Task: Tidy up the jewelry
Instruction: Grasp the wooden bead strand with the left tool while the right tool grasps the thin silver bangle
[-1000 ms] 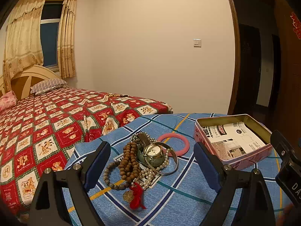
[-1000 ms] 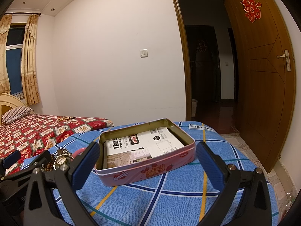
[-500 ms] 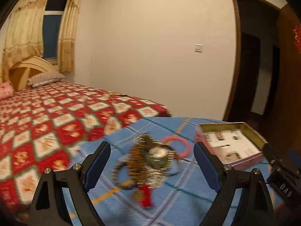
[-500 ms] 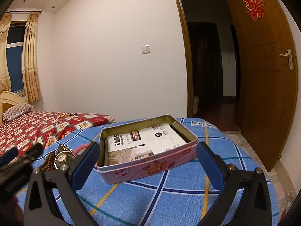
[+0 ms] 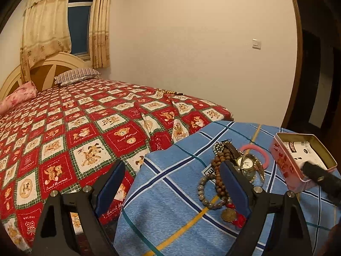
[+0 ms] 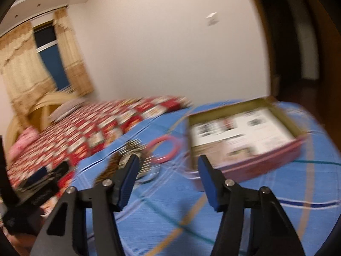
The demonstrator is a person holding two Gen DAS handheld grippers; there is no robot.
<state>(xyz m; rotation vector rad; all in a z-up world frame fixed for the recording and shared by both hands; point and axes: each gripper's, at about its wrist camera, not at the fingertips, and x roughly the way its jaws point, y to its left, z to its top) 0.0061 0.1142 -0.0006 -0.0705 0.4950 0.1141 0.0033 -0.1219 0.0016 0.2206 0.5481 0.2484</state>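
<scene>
Hovering nearest the lens in the left wrist view, the left gripper [image 5: 172,188] has its two blue pads spread wide, nothing between them, over the blue plaid cloth [image 5: 170,209] where it meets the red quilt [image 5: 85,128]. In the right wrist view, which is badly smeared, the right gripper [image 6: 168,178] shows two blue pads partway apart; its jaws are closing, with only bare cloth between them.

Just beyond the left gripper's right-hand pad lies the jewelry pile [image 5: 230,170], one heap on the cloth. Counted from the sharp view: one grey bead bracelet [image 5: 204,194], one brown wooden bead strand [image 5: 219,170], one gold coin charm [image 5: 229,215] with a red tassel, one watch [image 5: 247,163] with a pale dial, one silver bead chain [image 5: 218,147]. Other pieces are tangled beneath and cannot be told apart. One pink ring bangle [image 5: 264,155] lies at the far side of the heap, between it and the tin.

One pink tin [image 5: 283,164], lidless, sits to the right of the pile. Inside: printed paper lining the bottom, no jewelry visible in it. A dark part of the other tool crosses its near corner.

Farther off: a bed with one striped pillow [image 5: 76,75] and one pink pillow [image 5: 17,96], and a wooden headboard.
</scene>
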